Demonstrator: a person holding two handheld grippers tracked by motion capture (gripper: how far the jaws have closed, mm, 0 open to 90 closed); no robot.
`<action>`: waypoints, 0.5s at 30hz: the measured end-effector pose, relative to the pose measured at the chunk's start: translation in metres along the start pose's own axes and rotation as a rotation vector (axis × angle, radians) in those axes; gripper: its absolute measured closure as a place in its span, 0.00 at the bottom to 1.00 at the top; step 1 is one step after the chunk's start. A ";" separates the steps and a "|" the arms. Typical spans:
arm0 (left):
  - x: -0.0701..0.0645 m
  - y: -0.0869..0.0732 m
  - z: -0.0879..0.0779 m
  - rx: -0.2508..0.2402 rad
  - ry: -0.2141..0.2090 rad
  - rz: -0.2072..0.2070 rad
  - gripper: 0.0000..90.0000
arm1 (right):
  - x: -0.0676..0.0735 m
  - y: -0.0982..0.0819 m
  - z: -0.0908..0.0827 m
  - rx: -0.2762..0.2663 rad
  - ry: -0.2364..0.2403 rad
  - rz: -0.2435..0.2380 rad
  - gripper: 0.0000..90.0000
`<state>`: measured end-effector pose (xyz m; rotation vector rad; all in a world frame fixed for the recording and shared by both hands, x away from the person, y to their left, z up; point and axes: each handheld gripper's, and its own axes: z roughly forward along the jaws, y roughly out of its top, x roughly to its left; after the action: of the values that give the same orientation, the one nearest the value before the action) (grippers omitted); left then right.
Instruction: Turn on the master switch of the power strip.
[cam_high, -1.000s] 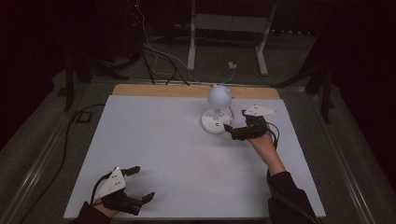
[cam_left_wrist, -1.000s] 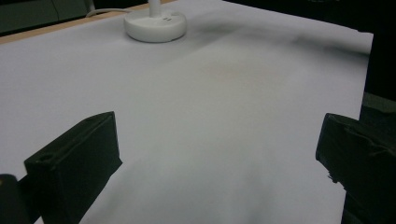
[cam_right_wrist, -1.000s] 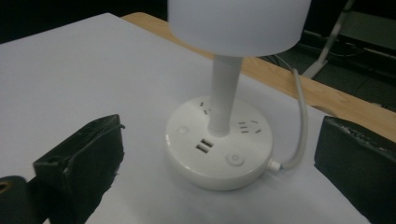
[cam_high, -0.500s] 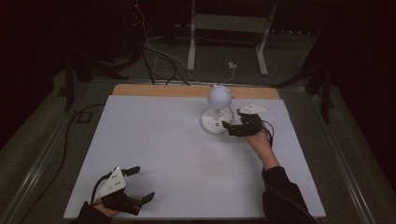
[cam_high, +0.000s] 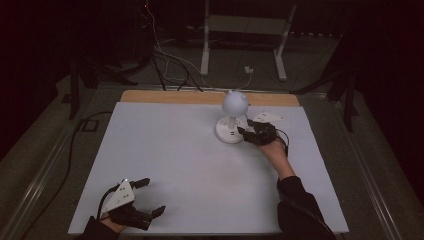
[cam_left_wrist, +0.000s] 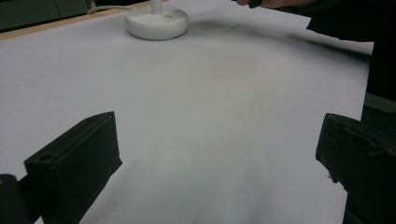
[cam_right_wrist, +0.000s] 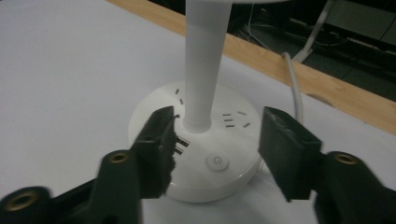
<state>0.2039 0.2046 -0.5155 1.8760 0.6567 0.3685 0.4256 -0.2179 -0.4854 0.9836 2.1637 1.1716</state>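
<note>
Lamp: your white desk lamp (cam_high: 231, 125) stands far on the bench (cam_high: 165, 150), near its wooden edge.
Right gripper (cam_right_wrist: 215, 140): jaws wide, straddling the base's power button (cam_right_wrist: 217, 161).
Left gripper (cam_high: 137, 200): spread, idle.
Risk: a jaw could nudge the stem (cam_right_wrist: 204, 70) and tip the lamp.

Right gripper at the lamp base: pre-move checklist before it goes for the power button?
1. Right gripper open: ok.
2. Power button unobstructed, between the jaws: ok.
3. Jaws clear of the lamp stem: ok.
4. Contact with the lamp base: cannot tell; the left jaw overlaps its rim.
5. Left gripper open and far from the lamp: ok.
6. White cable behind the base, away from the jaws: ok.
</note>
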 end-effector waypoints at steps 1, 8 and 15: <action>0.000 0.000 0.000 0.001 0.001 0.001 0.00 | 0.000 0.000 0.001 0.003 -0.002 -0.005 0.56; 0.000 0.000 -0.001 -0.005 0.001 -0.008 0.00 | 0.001 -0.004 0.007 0.021 -0.008 -0.014 0.74; 0.000 0.000 -0.001 -0.009 -0.001 -0.012 0.00 | 0.001 -0.007 0.012 0.028 -0.050 -0.013 0.91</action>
<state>0.2039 0.2054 -0.5155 1.8632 0.6640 0.3624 0.4306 -0.2139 -0.4976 0.9985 2.1492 1.1025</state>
